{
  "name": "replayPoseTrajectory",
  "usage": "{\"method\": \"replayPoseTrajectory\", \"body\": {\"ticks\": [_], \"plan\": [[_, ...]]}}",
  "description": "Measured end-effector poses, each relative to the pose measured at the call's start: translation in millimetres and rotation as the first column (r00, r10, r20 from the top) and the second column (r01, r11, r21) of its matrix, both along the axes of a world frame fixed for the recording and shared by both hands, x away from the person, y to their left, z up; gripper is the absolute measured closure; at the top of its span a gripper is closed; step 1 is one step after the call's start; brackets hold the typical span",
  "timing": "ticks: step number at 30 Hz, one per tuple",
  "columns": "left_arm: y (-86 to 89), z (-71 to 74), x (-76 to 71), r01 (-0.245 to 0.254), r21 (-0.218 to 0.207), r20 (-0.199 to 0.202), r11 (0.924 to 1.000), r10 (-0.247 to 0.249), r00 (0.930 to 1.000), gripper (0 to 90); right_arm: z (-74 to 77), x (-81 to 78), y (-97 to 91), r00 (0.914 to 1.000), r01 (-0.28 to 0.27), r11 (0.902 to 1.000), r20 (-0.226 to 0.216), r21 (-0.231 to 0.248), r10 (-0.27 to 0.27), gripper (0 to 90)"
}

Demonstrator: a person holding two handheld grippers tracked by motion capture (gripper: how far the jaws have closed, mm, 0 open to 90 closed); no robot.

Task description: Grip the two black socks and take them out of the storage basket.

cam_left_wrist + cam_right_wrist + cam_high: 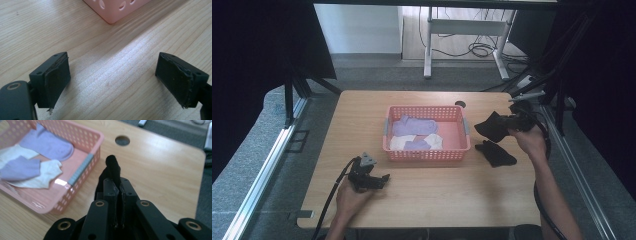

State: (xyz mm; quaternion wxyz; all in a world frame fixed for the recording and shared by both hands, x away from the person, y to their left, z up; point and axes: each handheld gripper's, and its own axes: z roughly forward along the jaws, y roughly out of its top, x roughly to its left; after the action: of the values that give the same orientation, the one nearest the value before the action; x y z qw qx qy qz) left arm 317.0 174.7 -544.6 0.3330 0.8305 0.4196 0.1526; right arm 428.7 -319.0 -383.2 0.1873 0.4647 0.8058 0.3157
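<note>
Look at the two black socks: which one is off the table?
The black sock pinched in the right gripper, hanging just right of the basket. The other black sock lies flat on the table, nearer the person.

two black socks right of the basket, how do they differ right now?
The held black sock is pinched in the shut right gripper and hangs off the table; the loose black sock lies flat on the table, untouched. The held one sits nearer the pink basket rim's far end; the loose one lies closer to the person. Both are black and outside the basket.
</note>
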Motion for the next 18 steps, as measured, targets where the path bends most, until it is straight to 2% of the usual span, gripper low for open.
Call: {"method": "replayPoseTrajectory", "body": {"ticks": [2, 5, 6, 8, 10, 11, 12, 15, 16, 18], "plan": [[-0.1, 0.0, 0.0, -0.001, -0.001, 0.000, 1.0000, 0.001, 1.0000, 12.3, -4.9, 0.3, -0.5, 1.0000, 0.002, 1.0000, -0.006, -0.005, -0.002, 85.4], [-0.1, 0.0, -0.1, -0.001, -0.001, 0.000, 1.0000, 0.001, 1.0000, 12.3, -23.8, 1.8, -1.0, 0.9995, 0.004, 1.0000, -0.031, -0.009, -0.005, 85.3], [-0.4, -0.2, -0.2, -0.004, -0.005, 0.000, 1.0000, 0.004, 1.0000, 12.3, -35.3, 2.6, -0.1, 0.9988, 0.008, 0.9998, -0.049, -0.018, -0.009, 85.1], [-0.4, -0.2, -0.2, -0.004, -0.005, 0.001, 1.0000, 0.004, 1.0000, 12.3, -41.0, 3.1, 0.5, 0.9983, 0.006, 0.9998, -0.059, -0.019, -0.007, 85.1], [-0.4, -0.2, -0.2, -0.004, -0.005, 0.001, 1.0000, 0.004, 1.0000, 12.3, -56.2, 4.0, 2.9, 0.9971, 0.010, 0.9978, -0.075, -0.065, -0.015, 85.1], [-0.4, -0.2, -0.2, -0.004, -0.005, 0.001, 1.0000, 0.004, 1.0000, 12.3, -56.2, 4.0, 2.9, 0.9971, 0.010, 0.9978, -0.075, -0.065, -0.015, 85.1], [-0.4, -0.2, -0.2, -0.004, -0.005, 0.001, 1.0000, 0.004, 1.0000, 12.3, -65.4, 5.1, 3.2, 0.9958, 0.013, 0.9978, -0.090, -0.065, -0.019, 85.1], [-0.5, -0.2, -0.2, -0.005, -0.005, 0.001, 1.0000, 0.005, 1.0000, 12.3, -79.0, 7.0, 3.4, 0.9934, 0.016, 0.9970, -0.112, -0.075, -0.024, 85.0], [-0.5, -0.2, -0.2, -0.005, -0.005, 0.001, 1.0000, 0.005, 1.0000, 12.3, -79.0, 7.0, 3.4, 0.9934, 0.016, 0.9970, -0.112, -0.075, -0.024, 85.0], [-0.5, -0.2, -0.2, -0.005, -0.005, 0.002, 1.0000, 0.005, 1.0000, 12.3, -93.4, 8.5, 4.6, 0.9911, 0.018, 0.9954, -0.129, -0.094, -0.030, 84.6]]}}
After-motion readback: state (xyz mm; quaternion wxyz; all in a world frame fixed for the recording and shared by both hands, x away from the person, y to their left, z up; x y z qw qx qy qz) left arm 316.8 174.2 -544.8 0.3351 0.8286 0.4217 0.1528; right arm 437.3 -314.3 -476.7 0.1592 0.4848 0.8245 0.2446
